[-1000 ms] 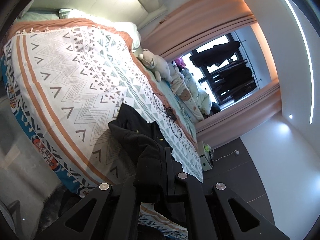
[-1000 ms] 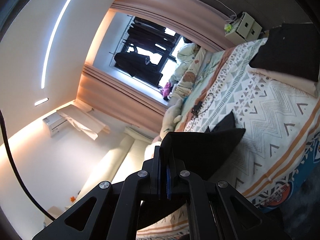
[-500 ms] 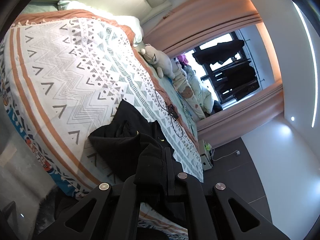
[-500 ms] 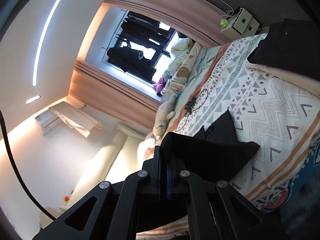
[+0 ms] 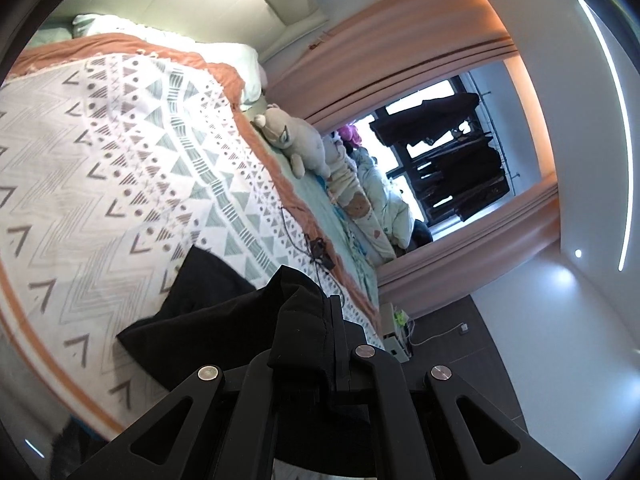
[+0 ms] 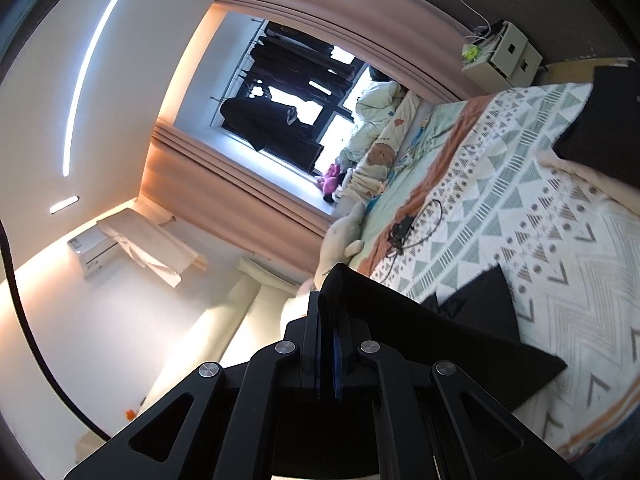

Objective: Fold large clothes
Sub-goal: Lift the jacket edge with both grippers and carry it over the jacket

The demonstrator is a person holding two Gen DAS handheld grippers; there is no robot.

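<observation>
A black garment [image 5: 208,308] hangs from both grippers over the patterned bedspread [image 5: 100,184]. My left gripper [image 5: 316,312] is shut on a bunched edge of it, and cloth covers the fingertips. In the right wrist view the black garment [image 6: 440,344] stretches taut from my right gripper [image 6: 330,304], which is shut on its other edge. A lower corner of the cloth rests on the bedspread [image 6: 540,232]. The part of the garment below both grippers is hidden.
A black cable with a charger [image 5: 318,250] lies on the bed beyond the garment. Plush toys [image 5: 294,142] and bedding line the window side. A second dark cloth [image 6: 604,116] lies at the bed's far end, near a small white cabinet [image 6: 504,54].
Both grippers have moved in over the bed, and the black garment has been pulled out flatter and tauter between them. The crumpled heap of a second ago now spreads wider.
</observation>
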